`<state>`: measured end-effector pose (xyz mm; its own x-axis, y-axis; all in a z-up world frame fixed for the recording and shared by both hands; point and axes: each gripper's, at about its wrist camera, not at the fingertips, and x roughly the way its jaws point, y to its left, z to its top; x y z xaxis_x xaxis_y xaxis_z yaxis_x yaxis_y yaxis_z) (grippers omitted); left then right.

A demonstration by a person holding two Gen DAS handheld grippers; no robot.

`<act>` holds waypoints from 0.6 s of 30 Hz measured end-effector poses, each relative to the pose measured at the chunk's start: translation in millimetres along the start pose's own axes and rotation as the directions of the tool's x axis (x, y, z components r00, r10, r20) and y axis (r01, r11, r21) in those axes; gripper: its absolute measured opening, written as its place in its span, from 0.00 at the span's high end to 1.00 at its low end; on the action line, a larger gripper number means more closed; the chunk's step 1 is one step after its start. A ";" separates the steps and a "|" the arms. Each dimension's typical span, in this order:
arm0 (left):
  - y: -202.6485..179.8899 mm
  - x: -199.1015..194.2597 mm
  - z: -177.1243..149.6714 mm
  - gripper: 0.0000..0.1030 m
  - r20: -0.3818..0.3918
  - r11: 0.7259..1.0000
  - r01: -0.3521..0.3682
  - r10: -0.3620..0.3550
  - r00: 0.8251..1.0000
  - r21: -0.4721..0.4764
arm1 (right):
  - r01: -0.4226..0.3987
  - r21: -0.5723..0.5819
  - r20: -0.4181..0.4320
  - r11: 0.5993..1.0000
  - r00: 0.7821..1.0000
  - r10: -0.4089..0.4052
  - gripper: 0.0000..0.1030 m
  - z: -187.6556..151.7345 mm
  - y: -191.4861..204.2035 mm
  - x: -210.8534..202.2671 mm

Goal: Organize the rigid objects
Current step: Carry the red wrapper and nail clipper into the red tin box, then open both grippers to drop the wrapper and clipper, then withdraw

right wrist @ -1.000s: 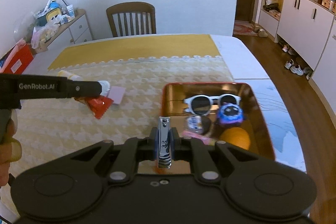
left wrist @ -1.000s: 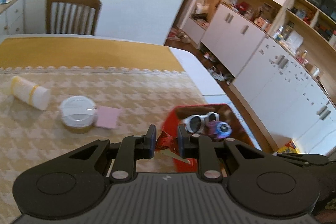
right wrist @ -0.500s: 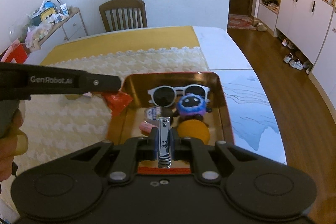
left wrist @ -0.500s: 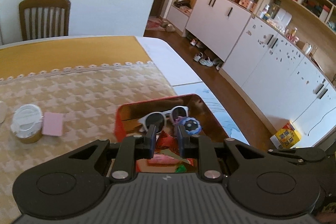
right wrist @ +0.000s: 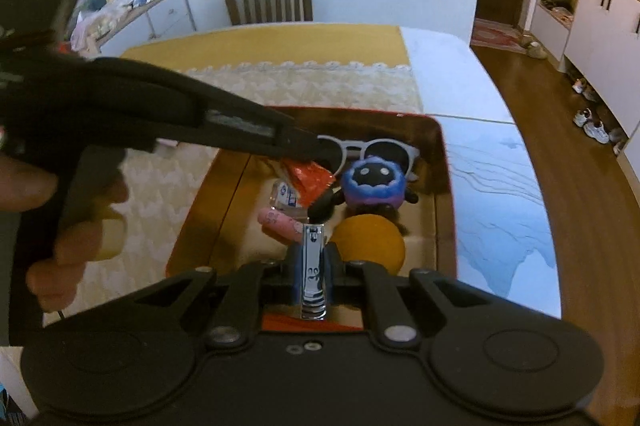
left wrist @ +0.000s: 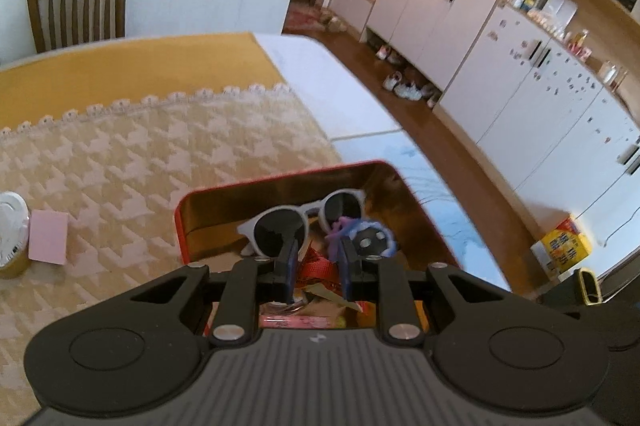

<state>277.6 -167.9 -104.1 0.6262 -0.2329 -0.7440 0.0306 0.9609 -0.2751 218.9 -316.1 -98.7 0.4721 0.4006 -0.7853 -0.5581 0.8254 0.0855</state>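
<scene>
Room: dining table (left wrist: pixel 132 162) under a cream houndstooth cloth with a yellow band, a wooden chair (left wrist: pixel 76 6) at the far end, white cabinets (left wrist: pixel 500 58) along the right wall.
Left on the cloth: a white-lidded jar (left wrist: pixel 10 234) touches a pink card (left wrist: pixel 49 236); both lie outside the tin, well apart from it.
Left gripper (left wrist: pixel 315 260): clenched on a red foil packet (right wrist: pixel 314 182), which hangs over the tin's middle, just above the things already inside.
Red tin (right wrist: pixel 448 186): holds white sunglasses (left wrist: pixel 298 222) along its far wall, a blue-and-purple plush toy (right wrist: pixel 372 184), an orange ball (right wrist: pixel 370 240), a pink patterned piece (right wrist: pixel 280 224) and a small white-and-blue packet (right wrist: pixel 285 195).
Right gripper (right wrist: pixel 314 258): grasping a steel nail clipper (right wrist: pixel 314 278) upright between its fingers, poised above the tin's near edge.
Progress: most items appear gathered; I judge the packet and the clipper are about to be dropped in, with the jar and card left to fetch.
Left wrist view only: the jar and card, the cabinets' full run, a yellow box (left wrist: pixel 566 246) on the floor.
Right wrist view only: the ball, the clipper, the person's hand (right wrist: pixel 60 226) on the left gripper's handle, a cluttered side cabinet (right wrist: pixel 132 2).
</scene>
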 end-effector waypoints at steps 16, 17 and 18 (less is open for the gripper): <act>-1.8 31.3 -12.5 0.80 -0.094 1.000 -0.005 0.006 0.996 0.004 | -0.048 -0.042 -0.072 0.998 0.996 0.045 0.90 -0.7 -3.2 23.5; -2.3 31.8 -11.8 0.80 -0.097 1.000 -0.003 0.003 0.995 0.006 | -0.050 -0.042 -0.077 0.998 0.996 0.046 0.90 -1.2 -3.6 24.1; -2.6 32.4 -11.0 0.80 -0.100 1.000 0.000 0.000 0.995 0.007 | -0.053 -0.040 -0.078 0.998 0.996 0.049 0.89 -2.0 -5.4 22.9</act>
<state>289.2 -179.7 -134.2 0.5454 -0.2463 -0.8012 0.0362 0.9619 -0.2711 231.3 -312.1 -118.4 0.3892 0.4087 -0.8255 -0.6091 0.7865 0.1022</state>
